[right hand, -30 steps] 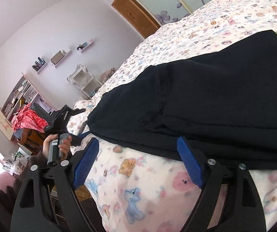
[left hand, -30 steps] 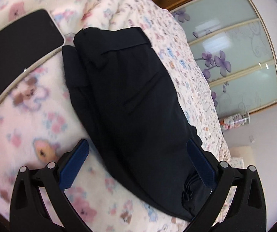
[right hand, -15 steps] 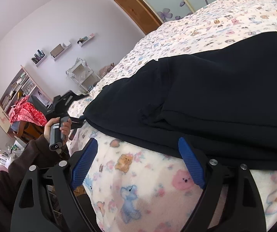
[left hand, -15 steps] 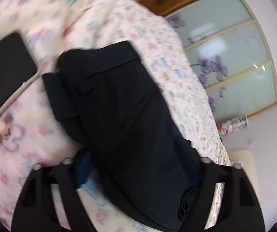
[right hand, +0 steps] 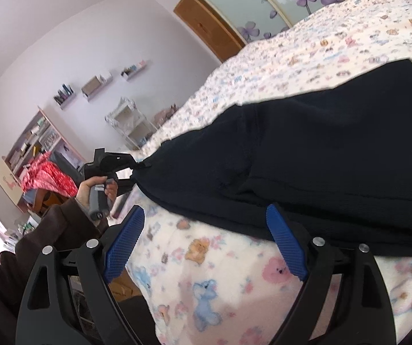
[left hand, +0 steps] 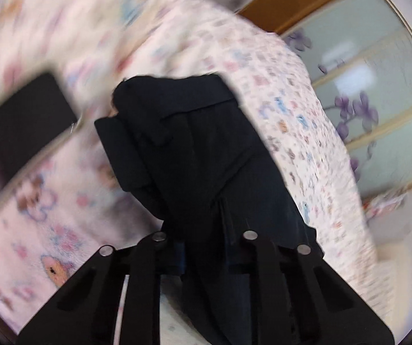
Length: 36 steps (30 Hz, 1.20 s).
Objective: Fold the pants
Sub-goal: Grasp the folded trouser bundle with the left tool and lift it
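Dark navy pants [left hand: 194,149] lie folded lengthwise on a floral bedspread [left hand: 289,120]. My left gripper [left hand: 206,247] is shut on the near end of the pants; the fabric bunches between its fingers and hides the pads. In the right wrist view the pants [right hand: 321,155] lie across the bed, with the left gripper [right hand: 137,166] clamped on their far left end. My right gripper [right hand: 203,238] is open and empty, just short of the pants' near edge, over the bedspread [right hand: 206,258].
A black flat tablet-like object [left hand: 30,118] lies on the bed left of the pants. Sliding wardrobe doors [left hand: 378,92] with purple flowers stand beyond the bed. Shelves and a red cloth [right hand: 48,175] stand past the bed's edge. The person's sleeve [right hand: 50,230] is at left.
My left gripper moved forward and closed on the near end of the pants; its view is blurred with motion. My right gripper stayed open and edged slightly closer to the pants' edge.
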Available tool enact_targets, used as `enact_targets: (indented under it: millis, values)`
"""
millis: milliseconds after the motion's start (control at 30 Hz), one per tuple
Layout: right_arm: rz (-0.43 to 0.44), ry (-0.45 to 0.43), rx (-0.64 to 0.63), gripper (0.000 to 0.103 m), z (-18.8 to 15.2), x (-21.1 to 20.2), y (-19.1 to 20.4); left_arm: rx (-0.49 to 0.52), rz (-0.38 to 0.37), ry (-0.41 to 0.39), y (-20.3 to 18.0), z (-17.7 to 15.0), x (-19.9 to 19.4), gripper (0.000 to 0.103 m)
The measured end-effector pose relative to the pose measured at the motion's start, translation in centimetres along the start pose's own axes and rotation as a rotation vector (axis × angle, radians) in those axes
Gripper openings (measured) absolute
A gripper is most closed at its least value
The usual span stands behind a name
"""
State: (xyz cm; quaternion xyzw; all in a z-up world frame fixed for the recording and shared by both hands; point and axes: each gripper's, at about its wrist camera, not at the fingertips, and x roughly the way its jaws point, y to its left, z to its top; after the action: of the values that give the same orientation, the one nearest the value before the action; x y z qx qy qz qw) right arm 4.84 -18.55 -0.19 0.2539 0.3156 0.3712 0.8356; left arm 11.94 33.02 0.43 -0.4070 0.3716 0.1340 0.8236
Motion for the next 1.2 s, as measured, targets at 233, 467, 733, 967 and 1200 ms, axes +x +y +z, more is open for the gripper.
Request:
enact_targets:
  millis: [233, 467, 733, 967, 1200]
  values:
    - [-0.068, -0.180, 0.098, 0.094, 1.4, -3.8, -1.9, 0.469, 0.084, -0.168, -13.4, -3.4, -3.9, 0.014]
    - [-0.134, -0.332, 0.266, 0.094, 2.1, -7.4, -5.4, 1.006, -0.011, -0.268, -26.1, -16.8, -5.4, 0.014]
    - [-0.136, -0.431, 0.540, 0.096, 1.4, -10.3, -10.8, 1.338, -0.201, -0.005, -28.2, -33.0, -2.1, 0.013]
    - [-0.063, -0.372, 0.555, 0.096, 1.8, -9.2, -11.8, 1.353, -0.189, -0.020, -26.2, -36.3, -1.1, 0.013]
    - [-0.014, -0.322, 0.609, 0.096, 1.8, -8.7, -12.5, 1.389, -0.262, -0.049, -25.3, -37.6, -3.1, 0.014]
